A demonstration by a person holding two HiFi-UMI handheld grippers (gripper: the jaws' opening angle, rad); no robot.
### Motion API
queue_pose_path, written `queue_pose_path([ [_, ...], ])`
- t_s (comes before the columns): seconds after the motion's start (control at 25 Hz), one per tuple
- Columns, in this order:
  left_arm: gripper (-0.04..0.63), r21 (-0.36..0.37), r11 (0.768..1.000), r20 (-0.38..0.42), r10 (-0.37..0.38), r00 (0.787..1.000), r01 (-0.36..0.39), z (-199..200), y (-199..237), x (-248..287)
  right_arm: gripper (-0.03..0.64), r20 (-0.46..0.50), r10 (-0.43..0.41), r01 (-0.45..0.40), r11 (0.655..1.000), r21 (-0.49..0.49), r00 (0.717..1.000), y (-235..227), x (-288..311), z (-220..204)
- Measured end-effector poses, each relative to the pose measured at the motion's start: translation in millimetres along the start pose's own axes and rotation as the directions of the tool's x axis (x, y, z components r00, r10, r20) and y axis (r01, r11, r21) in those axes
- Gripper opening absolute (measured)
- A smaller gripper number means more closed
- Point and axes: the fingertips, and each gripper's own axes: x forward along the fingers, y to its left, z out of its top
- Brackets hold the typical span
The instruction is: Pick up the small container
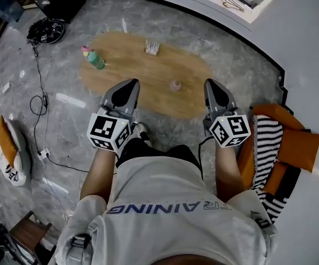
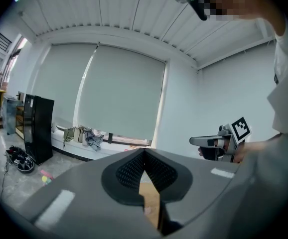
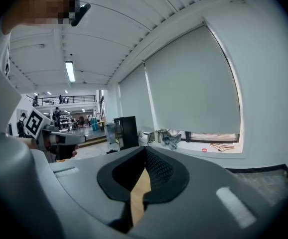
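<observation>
Grey marble-look floor point(image 1: 65, 120) with a low oval wooden worktop point(image 1: 143, 73) sat in the middle. White walls point(image 2: 184, 108), big roller blinds point(image 2: 119, 98) pulled down, ribbed white ceiling point(image 2: 109, 14), one strip light point(image 3: 70, 71) on. Black cabinet point(image 2: 38, 128) near the window ledge point(image 3: 218, 153), an orange-and-striped seat point(image 1: 275, 142) by the wall, and cables point(image 1: 38, 76) trailing over the floor.

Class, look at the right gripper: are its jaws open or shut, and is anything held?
Shut and empty: the right gripper shows its jaws meeting at the tips, nothing between them.
</observation>
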Motion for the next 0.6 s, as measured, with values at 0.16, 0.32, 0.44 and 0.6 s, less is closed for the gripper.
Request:
queue_pose_path([
  [0.16,0.003,-0.008,1.0,-0.011,-0.009,1.0,0.009,-0.5,23.1,10.2,0.012,-0.025,-0.019,0.02,1.0,0.001,0.999,2.2,19.8,-6.4],
  [0.32,0.003,-0.02,1.0,-0.021,-0.012,1.0,0.012,-3.7,31.6,17.6,0.012,-0.032,-0.018,0.018,1.0,0.002,0.999,0.5,31.6,-6.4],
  [0.44,0.003,-0.022,1.0,-0.028,-0.006,1.0,0.006,-3.3,31.3,29.6,0.012,-0.031,-0.011,0.012,1.0,0.009,0.999,-8.9,36.5,-5.1],
  [0.6,0.003,-0.011,1.0,-0.025,0.015,1.0,-0.015,3.4,22.8,48.8,0.012,-0.034,0.003,-0.003,1.0,0.022,0.999,-33.7,42.3,-4.8],
])
